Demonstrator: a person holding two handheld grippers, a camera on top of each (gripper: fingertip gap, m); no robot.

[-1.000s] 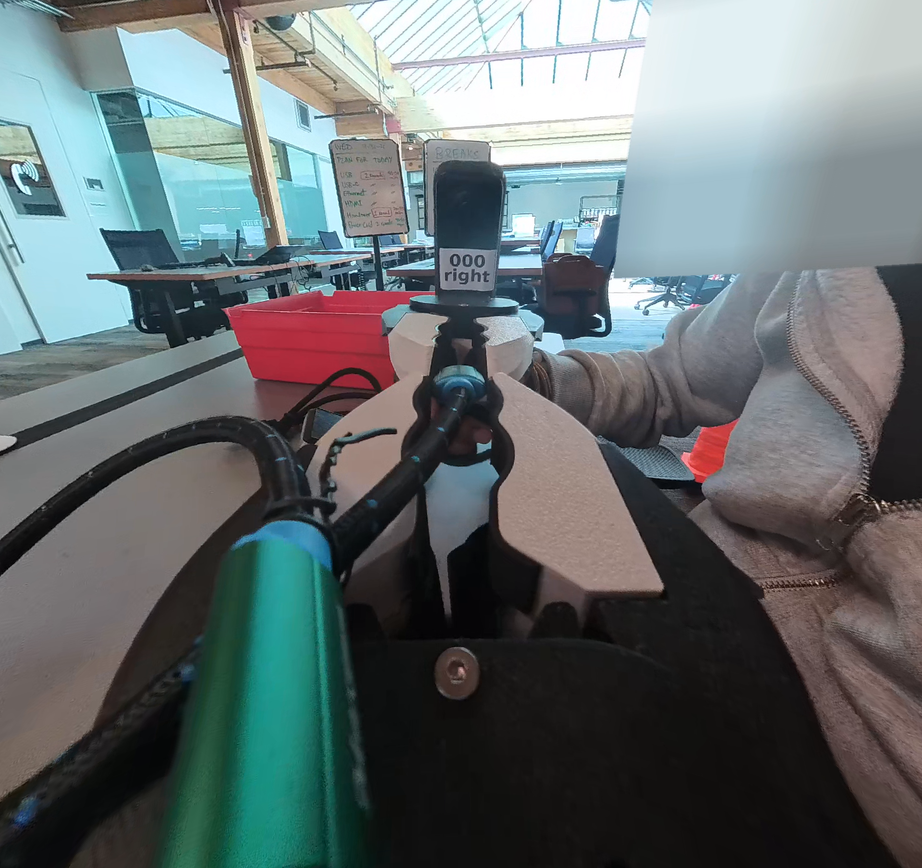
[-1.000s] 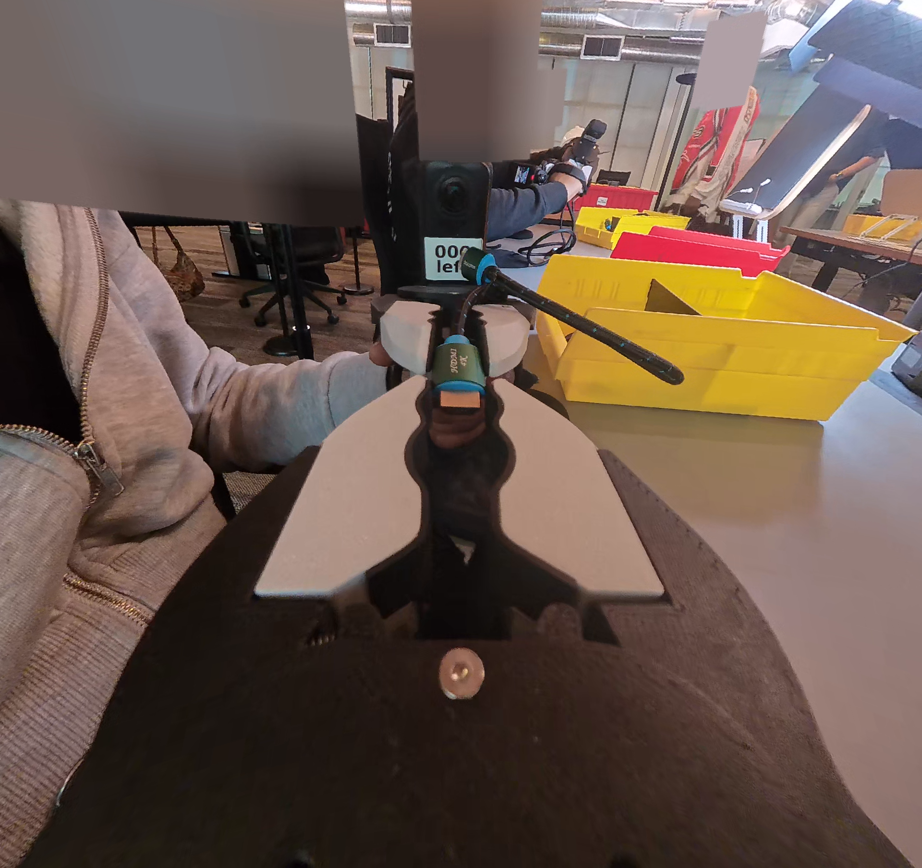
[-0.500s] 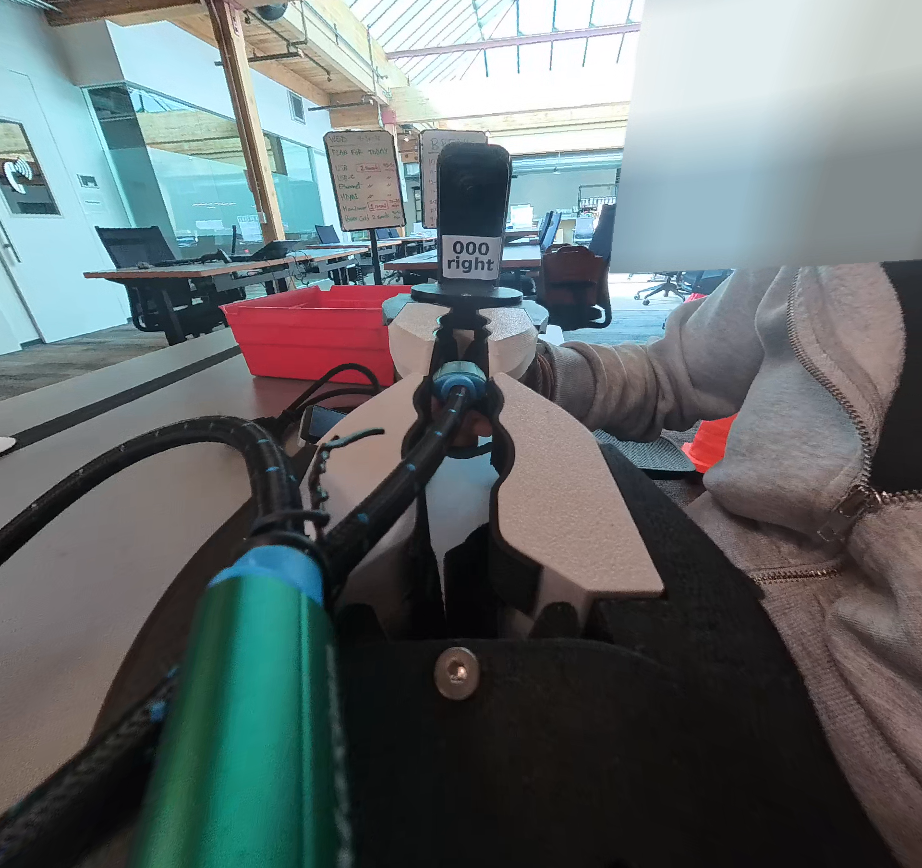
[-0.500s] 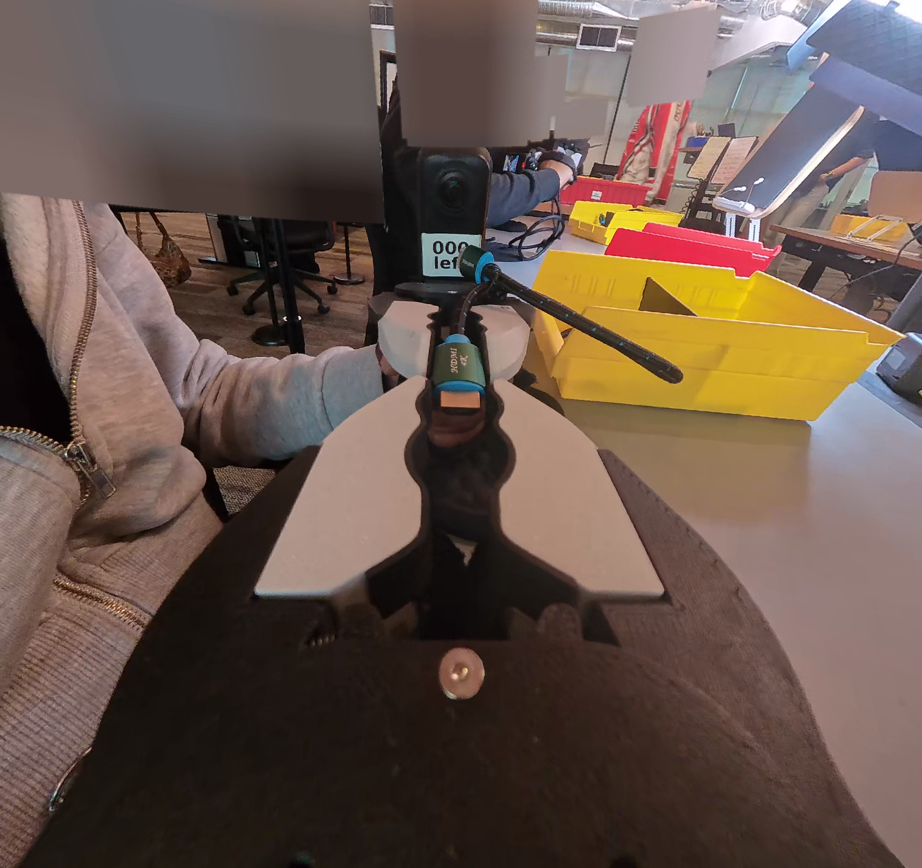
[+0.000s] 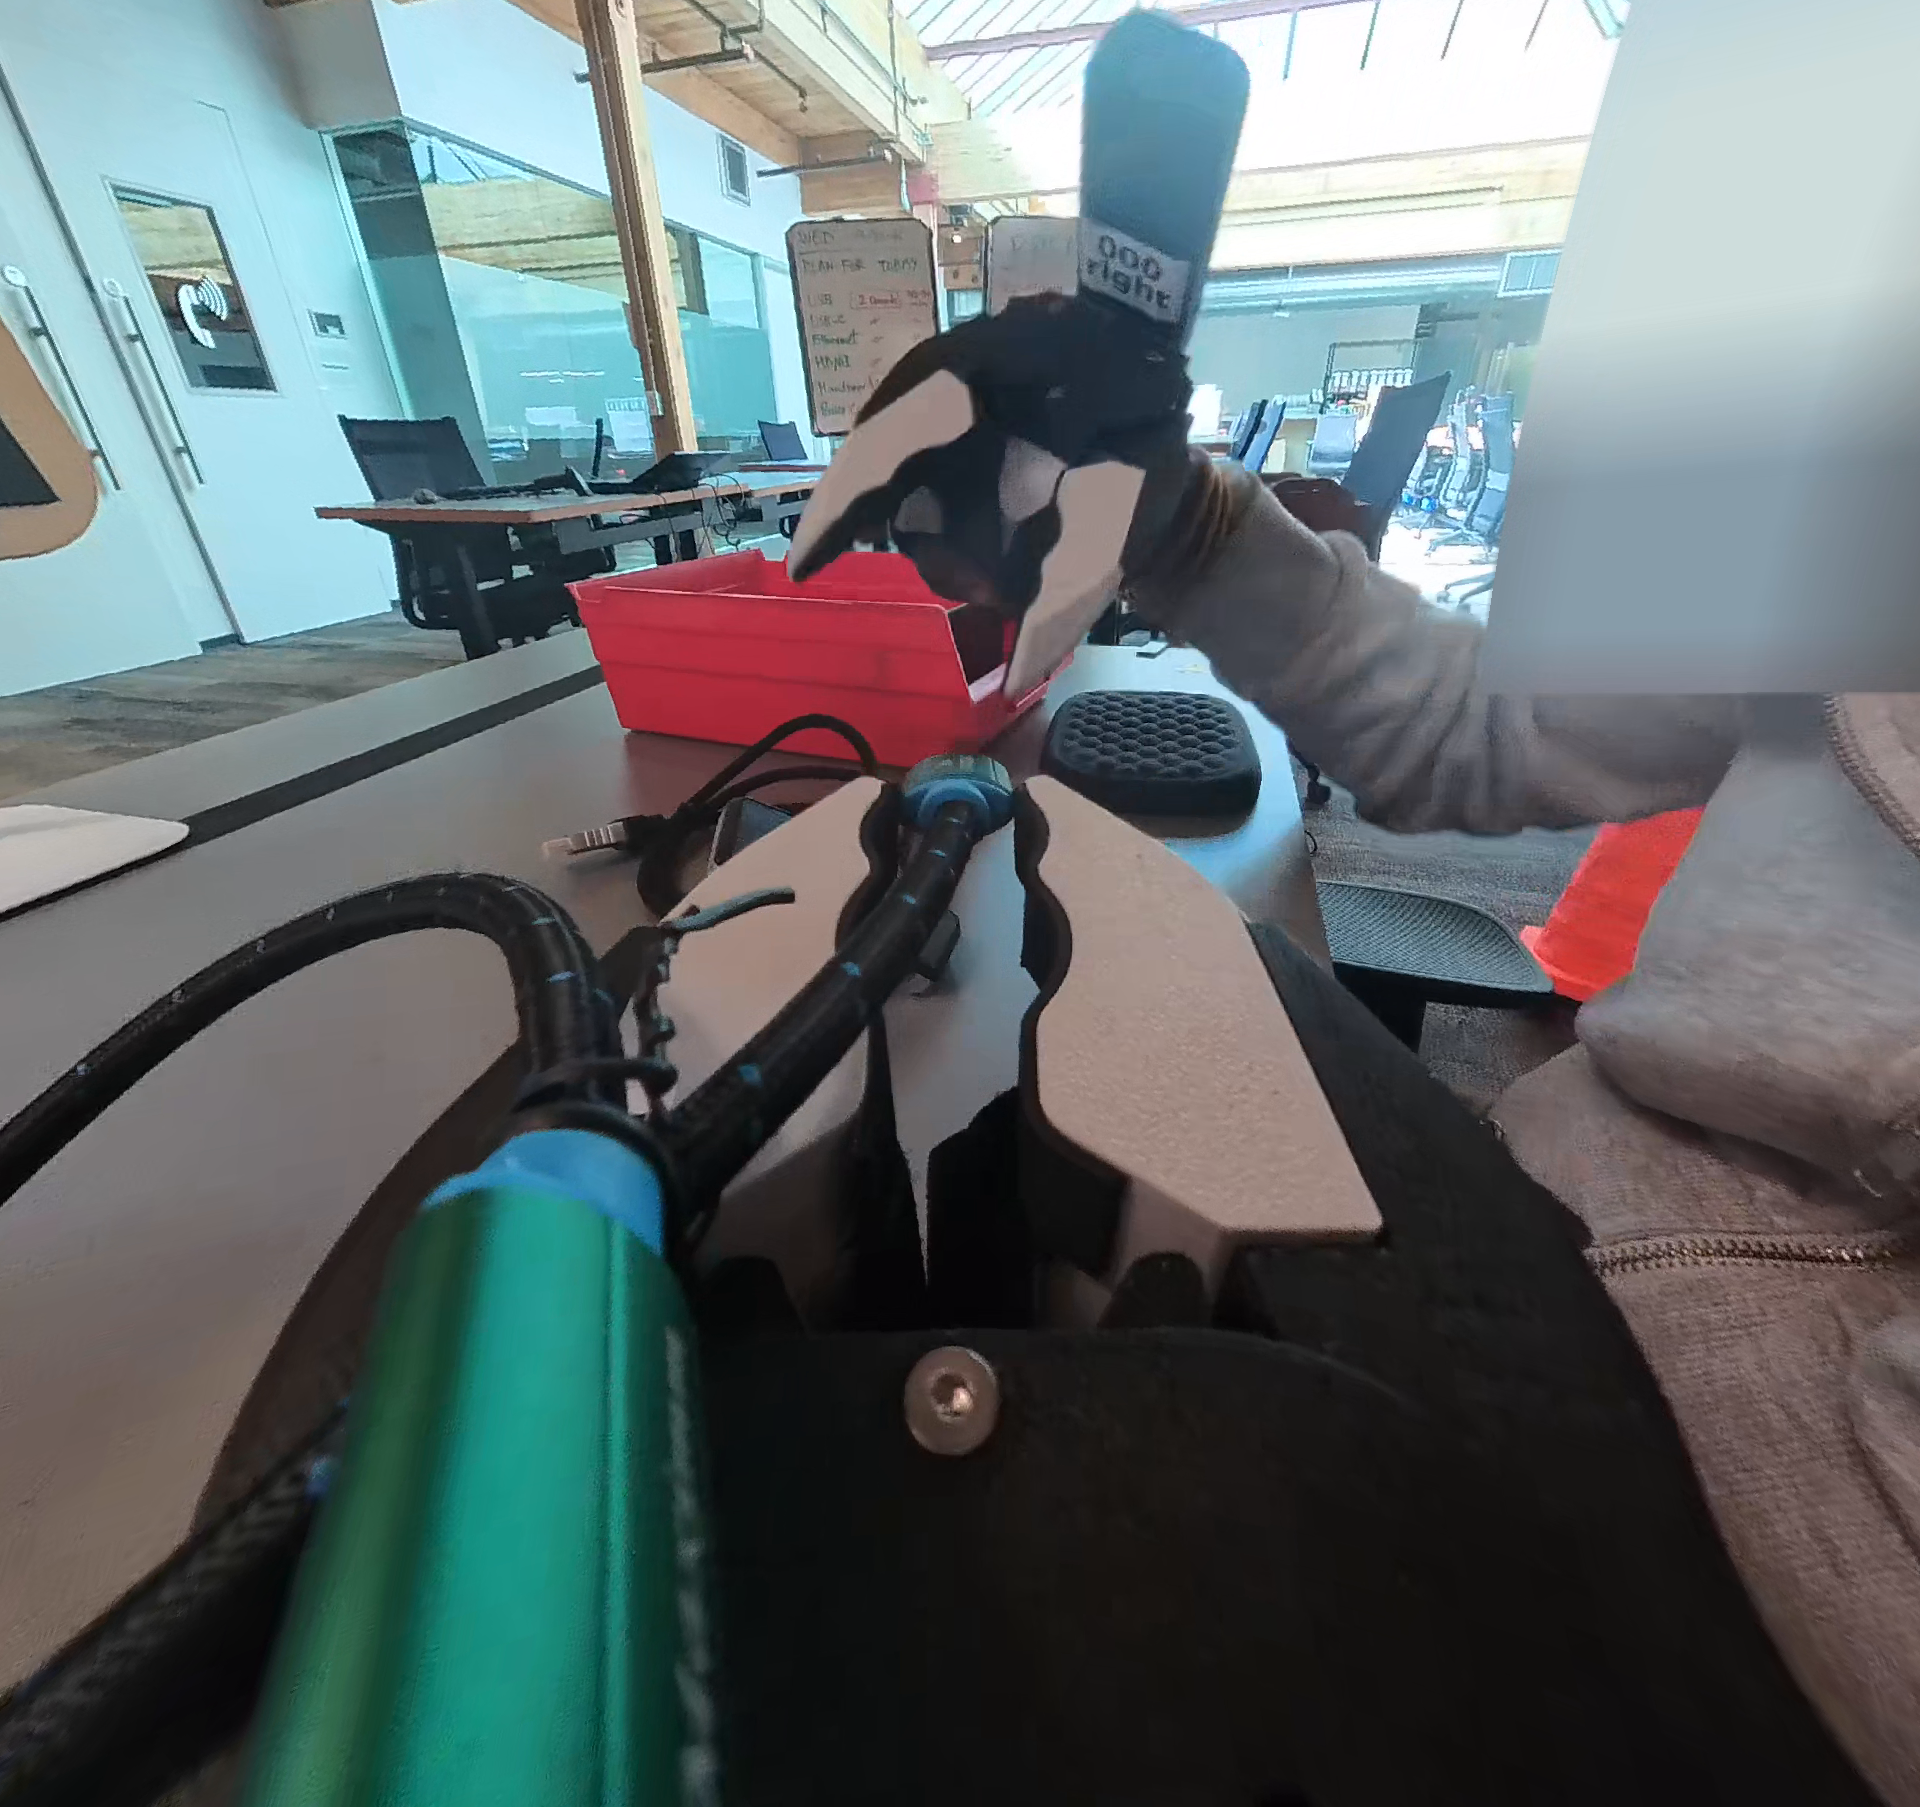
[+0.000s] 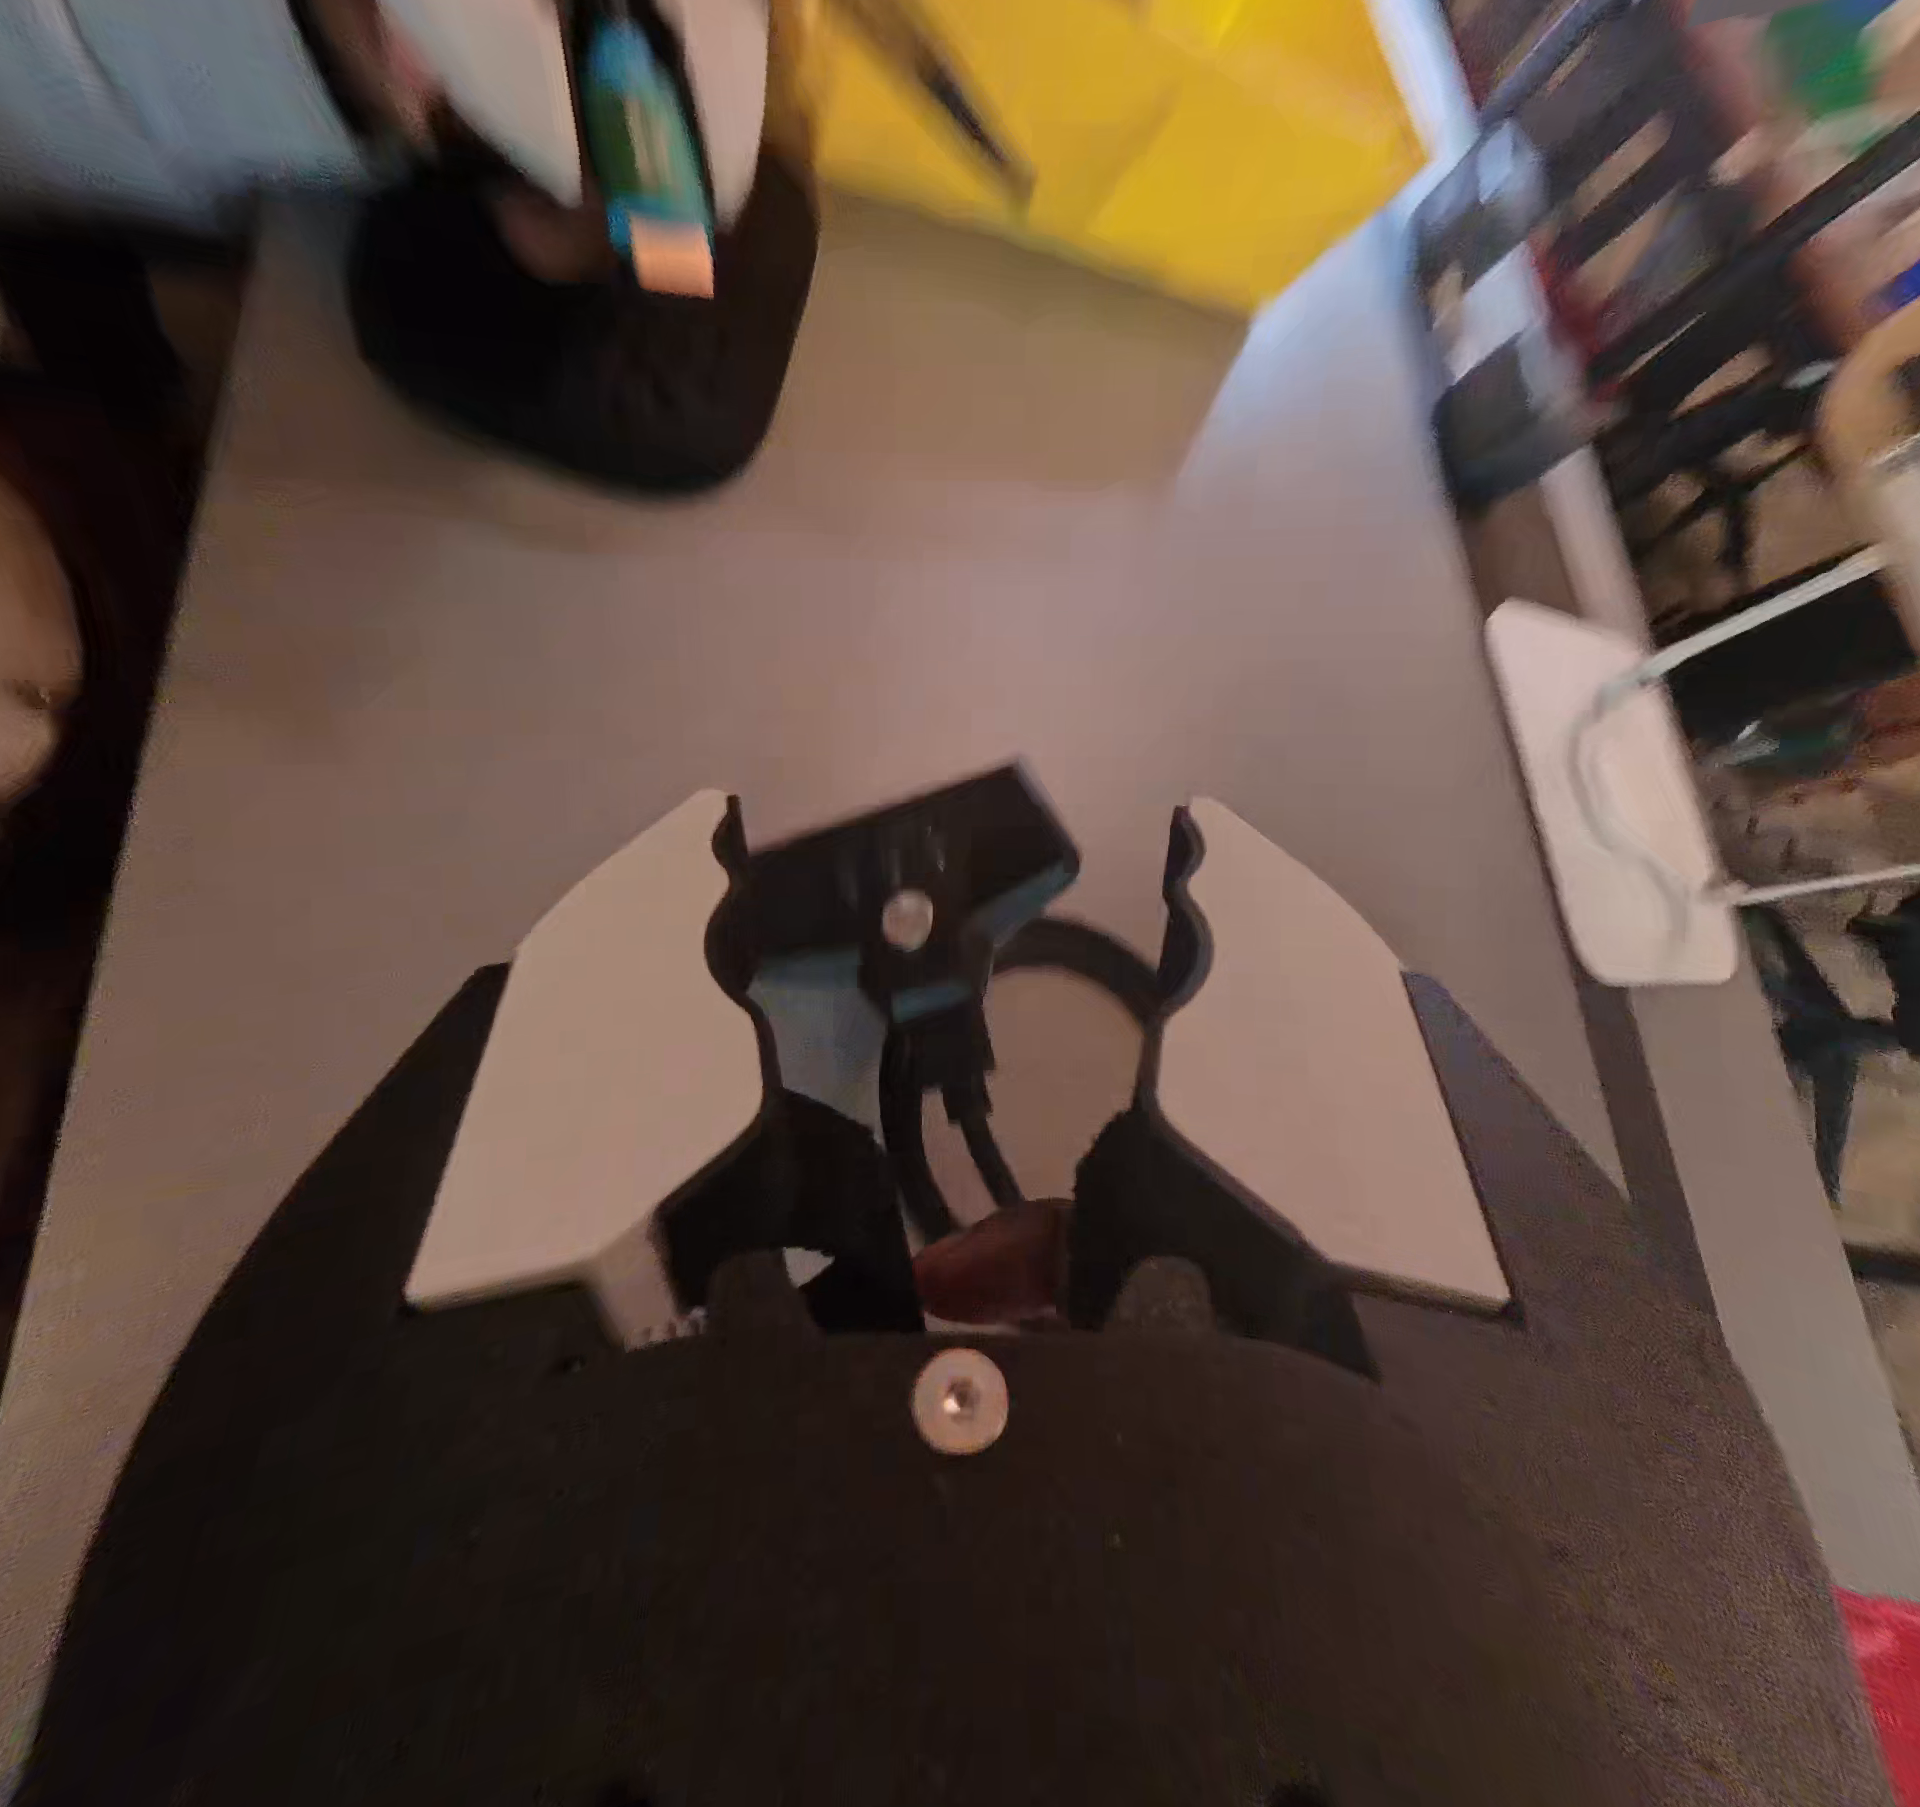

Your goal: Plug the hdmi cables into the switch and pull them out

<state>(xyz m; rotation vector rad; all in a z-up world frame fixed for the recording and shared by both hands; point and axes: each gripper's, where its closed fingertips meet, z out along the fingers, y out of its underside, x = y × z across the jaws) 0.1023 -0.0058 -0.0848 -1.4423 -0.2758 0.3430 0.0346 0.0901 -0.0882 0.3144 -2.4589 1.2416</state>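
Switch (image 6: 914, 884) btwn spread right gripper (image 6: 956, 864) fingers; left gripper (image 5: 951, 801) clamps HDMI plug (image 6: 644, 147).

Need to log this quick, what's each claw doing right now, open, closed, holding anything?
Left claw: shut on the green HDMI plug, cable trailing back.
Right claw: open, holding nothing, poised over the black switch on the table.

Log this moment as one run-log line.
left tool: shut on plug | right tool: open over switch | plug: not inserted
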